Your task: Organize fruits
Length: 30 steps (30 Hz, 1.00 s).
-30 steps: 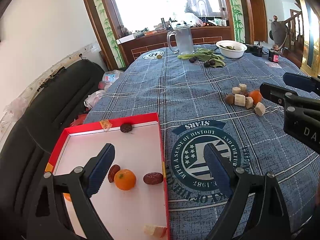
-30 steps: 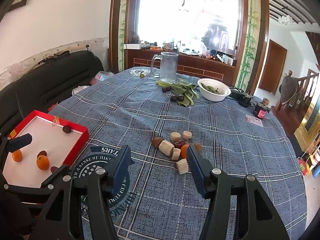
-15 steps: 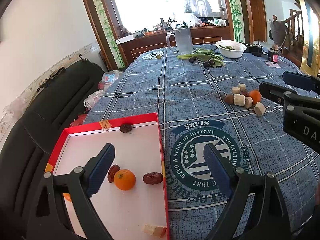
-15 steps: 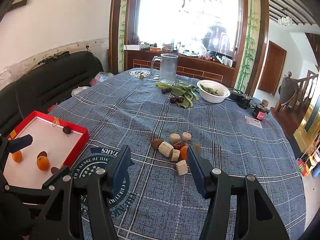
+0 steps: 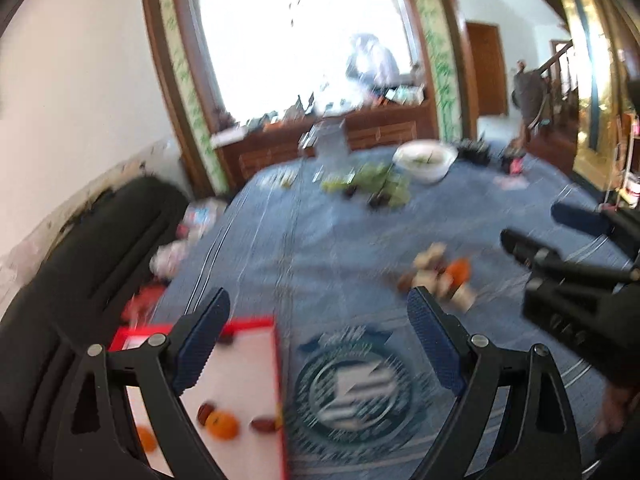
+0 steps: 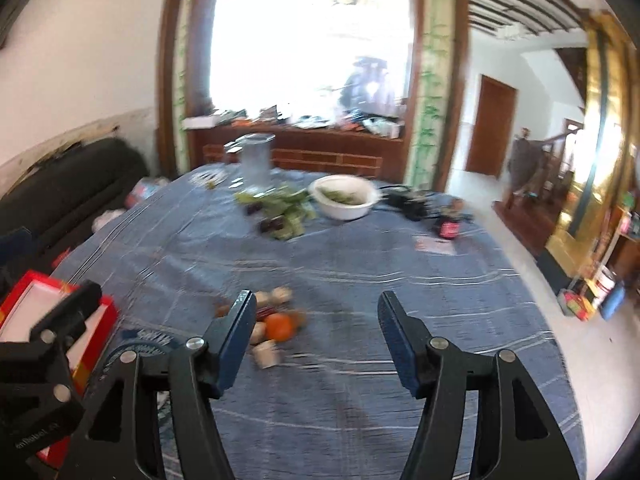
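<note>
Blurred pile of tan chunks [image 6: 267, 354] and an orange [image 6: 280, 326] on the counter [image 6: 400, 264], left gripper [image 5: 316, 344] fingers wide and empty, right gripper [image 6: 316, 338] fingers just opening, empty.

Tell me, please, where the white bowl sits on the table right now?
In the right wrist view the white bowl sits at the table's far side, just right of the green vegetables and right of the glass pitcher.

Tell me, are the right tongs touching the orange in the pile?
Apart. The right wrist view shows the right tongs open and empty, with the orange lying on the cloth beyond the left pad.
</note>
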Each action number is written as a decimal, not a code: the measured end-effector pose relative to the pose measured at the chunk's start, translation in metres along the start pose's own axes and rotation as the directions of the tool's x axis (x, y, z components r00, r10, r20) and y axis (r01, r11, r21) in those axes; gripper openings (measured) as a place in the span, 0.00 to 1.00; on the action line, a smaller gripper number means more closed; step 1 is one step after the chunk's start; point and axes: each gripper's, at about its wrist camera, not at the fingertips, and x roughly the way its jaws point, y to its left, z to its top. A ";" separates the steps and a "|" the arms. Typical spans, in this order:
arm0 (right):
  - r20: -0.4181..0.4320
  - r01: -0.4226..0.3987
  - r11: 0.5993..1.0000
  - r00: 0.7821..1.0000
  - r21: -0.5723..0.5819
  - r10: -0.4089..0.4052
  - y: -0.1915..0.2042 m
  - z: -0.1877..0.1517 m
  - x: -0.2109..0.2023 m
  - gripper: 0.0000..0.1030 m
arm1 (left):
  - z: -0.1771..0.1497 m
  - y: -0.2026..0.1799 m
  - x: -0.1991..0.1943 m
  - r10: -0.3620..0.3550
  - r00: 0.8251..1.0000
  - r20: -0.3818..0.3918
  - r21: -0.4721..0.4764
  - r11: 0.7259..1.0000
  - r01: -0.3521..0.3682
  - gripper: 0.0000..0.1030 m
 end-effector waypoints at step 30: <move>0.068 0.120 0.970 0.988 0.212 -0.138 -0.123 0.007 -0.027 0.74 | 0.063 -0.109 -0.002 -0.144 0.986 0.084 0.125 0.983 0.133 0.88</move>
